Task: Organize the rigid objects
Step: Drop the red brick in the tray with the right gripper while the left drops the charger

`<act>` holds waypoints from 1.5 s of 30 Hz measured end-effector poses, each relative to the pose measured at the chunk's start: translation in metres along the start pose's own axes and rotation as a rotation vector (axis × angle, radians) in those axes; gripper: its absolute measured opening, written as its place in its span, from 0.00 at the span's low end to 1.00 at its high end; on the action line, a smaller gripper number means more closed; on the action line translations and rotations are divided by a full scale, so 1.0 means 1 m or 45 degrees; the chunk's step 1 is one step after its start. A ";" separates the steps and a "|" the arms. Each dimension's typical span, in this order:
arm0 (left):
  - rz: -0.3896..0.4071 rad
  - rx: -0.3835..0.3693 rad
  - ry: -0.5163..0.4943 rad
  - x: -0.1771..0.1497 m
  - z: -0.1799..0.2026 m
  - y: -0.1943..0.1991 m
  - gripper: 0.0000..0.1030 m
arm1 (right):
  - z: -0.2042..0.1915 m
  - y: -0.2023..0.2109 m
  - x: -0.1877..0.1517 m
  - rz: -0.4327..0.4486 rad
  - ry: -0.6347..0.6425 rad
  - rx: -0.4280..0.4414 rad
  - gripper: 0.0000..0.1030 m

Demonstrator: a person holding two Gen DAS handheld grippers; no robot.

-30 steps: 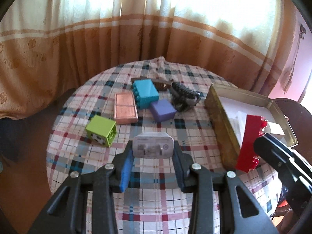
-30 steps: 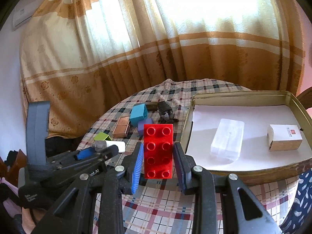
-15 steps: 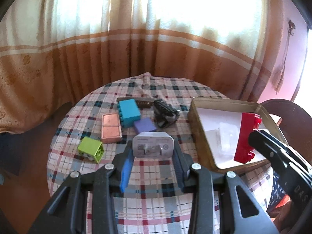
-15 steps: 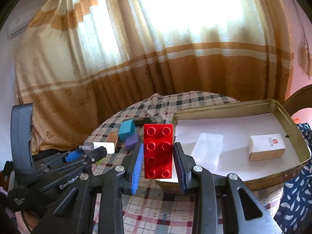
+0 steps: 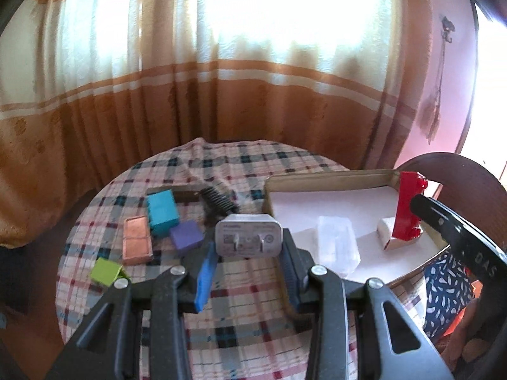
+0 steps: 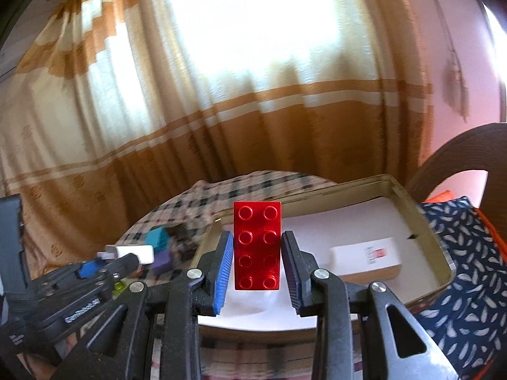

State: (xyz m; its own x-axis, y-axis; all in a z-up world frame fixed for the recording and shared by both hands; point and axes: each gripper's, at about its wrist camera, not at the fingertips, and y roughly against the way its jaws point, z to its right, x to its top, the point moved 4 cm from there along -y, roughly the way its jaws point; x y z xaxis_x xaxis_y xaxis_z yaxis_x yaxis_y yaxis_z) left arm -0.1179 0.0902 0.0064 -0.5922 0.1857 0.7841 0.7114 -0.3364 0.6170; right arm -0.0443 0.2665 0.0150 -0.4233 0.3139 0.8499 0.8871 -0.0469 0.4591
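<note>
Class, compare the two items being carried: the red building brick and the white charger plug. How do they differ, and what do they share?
The red brick is glossy red with eight studs; the white charger plug is matt white with two metal prongs. The brick stands tall and narrow; the plug sits wide with rounded corners. The right gripper holds the brick, the left gripper the plug. Both are clamped by their sides, off the table.

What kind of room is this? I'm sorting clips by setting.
Most likely a room in a home: long patterned curtains cover a bright window, a round table wears a checked tablecloth, and a curved wooden chair back stands beside it.
</note>
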 end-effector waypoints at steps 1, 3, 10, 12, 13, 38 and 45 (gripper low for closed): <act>0.000 -0.006 -0.005 0.002 0.004 -0.001 0.36 | 0.007 0.001 0.003 0.008 -0.011 -0.017 0.33; 0.001 -0.020 -0.023 0.005 0.013 -0.005 0.36 | 0.022 0.002 0.009 0.025 -0.037 -0.051 0.33; -0.028 -0.062 -0.071 0.012 0.045 -0.024 0.36 | 0.070 0.004 0.018 0.045 -0.114 -0.162 0.33; -0.043 -0.079 -0.081 0.013 0.055 -0.032 0.36 | 0.080 0.003 0.018 0.042 -0.133 -0.177 0.33; -0.048 -0.085 -0.087 0.014 0.059 -0.035 0.36 | 0.085 0.002 0.018 0.038 -0.140 -0.184 0.33; -0.226 -0.110 -0.203 0.010 0.142 -0.116 0.36 | 0.126 -0.050 0.020 -0.091 -0.152 -0.223 0.33; -0.144 -0.001 -0.193 0.021 0.140 -0.112 1.00 | 0.130 -0.054 0.021 -0.067 -0.215 -0.201 0.76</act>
State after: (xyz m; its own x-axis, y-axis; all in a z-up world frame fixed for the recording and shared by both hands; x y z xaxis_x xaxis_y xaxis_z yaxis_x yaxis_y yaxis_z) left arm -0.1572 0.2609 -0.0374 -0.6042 0.3594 0.7111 0.6434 -0.3065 0.7015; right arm -0.0769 0.3992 -0.0256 -0.4199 0.4736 0.7742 0.8191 -0.1697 0.5480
